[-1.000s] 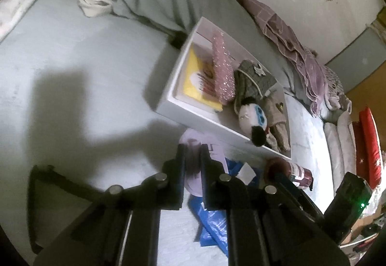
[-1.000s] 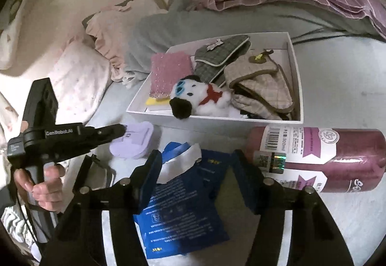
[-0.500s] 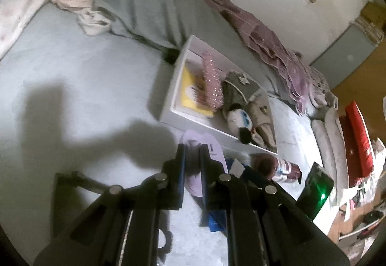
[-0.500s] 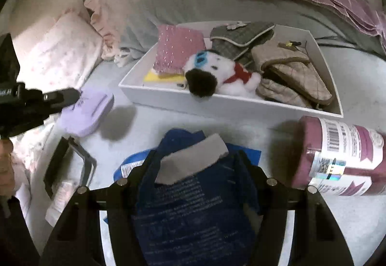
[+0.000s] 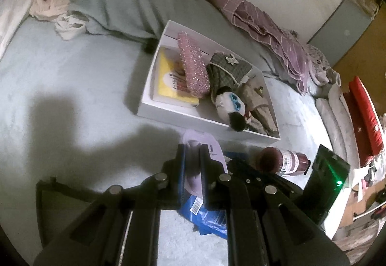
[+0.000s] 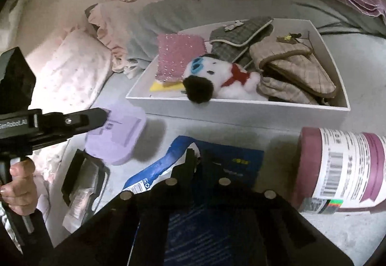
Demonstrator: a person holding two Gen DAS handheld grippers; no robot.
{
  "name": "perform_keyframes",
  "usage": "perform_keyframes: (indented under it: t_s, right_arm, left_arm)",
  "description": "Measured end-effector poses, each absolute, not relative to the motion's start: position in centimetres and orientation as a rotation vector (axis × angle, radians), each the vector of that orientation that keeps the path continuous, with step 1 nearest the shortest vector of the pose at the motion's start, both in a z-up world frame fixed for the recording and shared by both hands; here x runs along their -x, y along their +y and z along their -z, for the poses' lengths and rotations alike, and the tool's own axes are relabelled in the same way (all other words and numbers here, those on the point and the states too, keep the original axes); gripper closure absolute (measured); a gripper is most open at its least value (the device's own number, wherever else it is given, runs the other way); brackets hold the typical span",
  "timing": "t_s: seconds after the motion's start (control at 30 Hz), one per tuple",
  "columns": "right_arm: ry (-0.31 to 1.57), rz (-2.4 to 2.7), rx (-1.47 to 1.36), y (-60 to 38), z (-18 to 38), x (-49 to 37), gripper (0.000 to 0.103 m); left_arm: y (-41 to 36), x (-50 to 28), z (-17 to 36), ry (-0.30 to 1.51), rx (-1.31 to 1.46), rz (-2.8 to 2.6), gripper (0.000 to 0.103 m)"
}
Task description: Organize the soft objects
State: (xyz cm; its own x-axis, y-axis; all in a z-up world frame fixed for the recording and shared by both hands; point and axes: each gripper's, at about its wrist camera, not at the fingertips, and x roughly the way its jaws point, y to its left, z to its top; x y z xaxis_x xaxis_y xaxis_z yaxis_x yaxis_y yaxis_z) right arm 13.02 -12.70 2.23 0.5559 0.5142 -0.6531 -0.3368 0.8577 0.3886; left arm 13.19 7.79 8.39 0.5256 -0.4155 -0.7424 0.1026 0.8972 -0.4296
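My left gripper (image 5: pixel 192 149) is shut on a flat lilac pouch (image 5: pixel 207 145) and holds it above the bed, left of the white box (image 5: pixel 168 116). It shows in the right wrist view (image 6: pixel 106 118) with the lilac pouch (image 6: pixel 120 138) lifted. My right gripper (image 6: pixel 197 153) is shut on a blue plastic packet (image 6: pixel 231 157) in front of the box (image 6: pixel 241 109). The box holds a white plush dog (image 6: pixel 217 77), a pink sequin pouch (image 6: pixel 178 56), grey and beige checked pouches (image 6: pixel 289 65) and a yellow item (image 5: pixel 166 80).
A maroon cylinder (image 6: pixel 342 167) with a barcode label lies right of the packet. A black-framed clear package (image 6: pixel 82 184) lies at left. Pillows (image 6: pixel 70 73), a grey blanket (image 5: pixel 120 0) and a purple checked sheet (image 5: pixel 253 12) crowd the bed behind the box.
My left gripper has lifted the lilac pouch off the bed and backed away. My right gripper has closed from wide open onto the blue packet.
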Motion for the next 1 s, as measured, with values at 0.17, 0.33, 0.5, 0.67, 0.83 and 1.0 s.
perform_keyframes:
  t_s: [0.17,0.33,0.5,0.67,0.83,1.0]
  right_arm:
    - [0.779,-0.531,-0.224,-13.1,-3.6,-12.1,0.1]
    - [0.716,-0.548,-0.233,-13.8,-4.8,-11.2,0.1]
    - [0.676,-0.55,-0.254,-14.8,-5.7,-10.7,0.1]
    - [0.661,-0.546,-0.283,-15.4,-6.4,-10.8,0.1]
    - [0.631,-0.539,-0.326,-16.3,-8.4,-10.9,0.1]
    - [0.591,-0.502,-0.356,-16.9,-10.6,-11.7,0.1]
  left_arm:
    - [7.6,-13.2,-8.5,0.965,0.338,0.308,0.09]
    - [7.2,-13.1,-8.6,0.946,0.311,0.293,0.09]
    - [6.5,-13.1,-9.0,0.918,0.295,0.303,0.09]
    - [5.8,-13.2,-9.4,0.874,0.312,0.358,0.09]
    - [5.9,-13.2,-10.4,0.795,0.368,0.399,0.09]
    - [5.8,-13.5,-10.9,0.713,0.369,0.364,0.09]
